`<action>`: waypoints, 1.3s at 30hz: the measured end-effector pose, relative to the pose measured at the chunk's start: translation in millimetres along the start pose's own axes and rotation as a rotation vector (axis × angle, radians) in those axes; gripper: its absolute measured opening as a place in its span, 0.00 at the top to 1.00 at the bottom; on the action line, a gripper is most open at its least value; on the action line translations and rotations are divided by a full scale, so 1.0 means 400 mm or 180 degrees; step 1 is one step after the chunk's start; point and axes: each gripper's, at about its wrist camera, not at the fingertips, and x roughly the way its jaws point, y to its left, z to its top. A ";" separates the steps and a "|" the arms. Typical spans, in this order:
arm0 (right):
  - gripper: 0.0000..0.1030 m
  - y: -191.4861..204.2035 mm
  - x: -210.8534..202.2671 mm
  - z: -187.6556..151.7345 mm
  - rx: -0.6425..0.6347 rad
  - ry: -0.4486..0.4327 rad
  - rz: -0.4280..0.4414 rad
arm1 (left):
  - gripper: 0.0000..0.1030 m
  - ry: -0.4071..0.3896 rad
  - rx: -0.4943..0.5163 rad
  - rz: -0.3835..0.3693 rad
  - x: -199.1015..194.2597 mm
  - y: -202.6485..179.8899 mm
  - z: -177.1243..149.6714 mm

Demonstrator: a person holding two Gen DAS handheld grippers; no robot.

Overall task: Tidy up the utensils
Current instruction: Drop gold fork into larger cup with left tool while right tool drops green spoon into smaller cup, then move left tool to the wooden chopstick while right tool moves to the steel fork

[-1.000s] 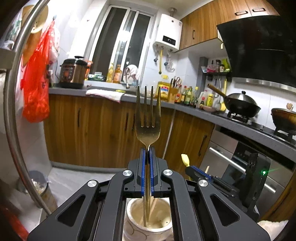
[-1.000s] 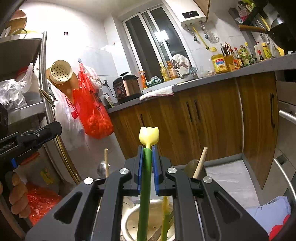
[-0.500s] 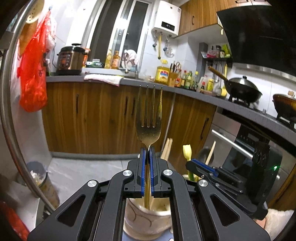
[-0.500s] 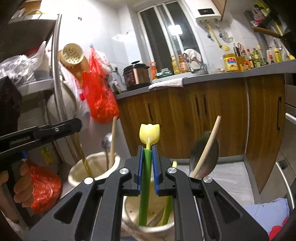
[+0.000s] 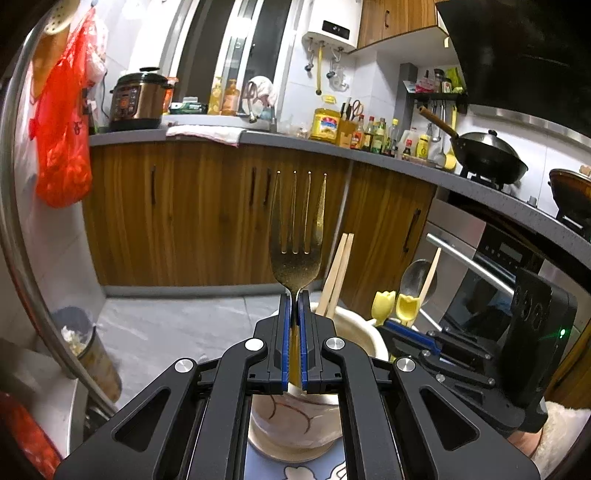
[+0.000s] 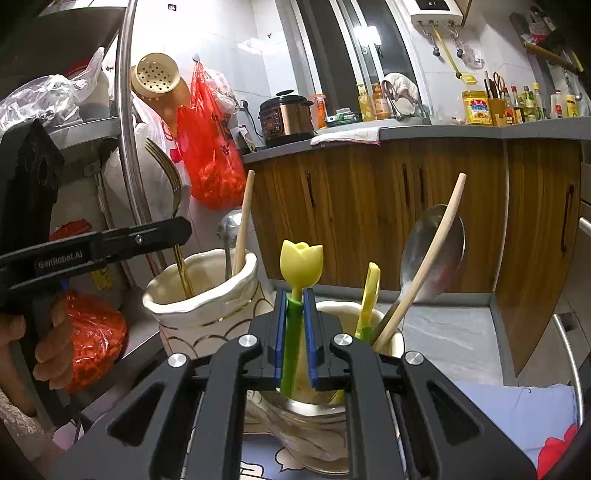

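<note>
Gold fork (image 5: 295, 236) is clamped upright in left gripper (image 5: 294, 332), handle inside the cream holder (image 6: 207, 291) (right gripper (image 6: 294, 332) is clamped on tulip utensil (image 6: 300, 273)).

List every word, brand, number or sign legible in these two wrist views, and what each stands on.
"GenRobot.AI": on the side of the left gripper.
"21": on the water heater display; faint, so a tentative reading.
Too small or blurred: yellow jar label, bottles, pressure cooker panel.
</note>
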 end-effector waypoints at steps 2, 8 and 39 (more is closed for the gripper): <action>0.91 0.000 0.003 0.000 -0.0005 0.0013 -0.0011 | 0.95 0.0029 -0.0009 0.0006 0.006 0.002 -0.003; 0.91 -0.004 0.006 0.002 0.0026 0.0046 -0.0028 | 0.95 0.0069 -0.0028 0.0017 0.021 0.004 -0.008; 0.27 0.017 -0.156 0.053 0.0042 0.0031 -0.0195 | 0.44 -0.0065 -0.0147 0.0133 -0.102 -0.008 0.022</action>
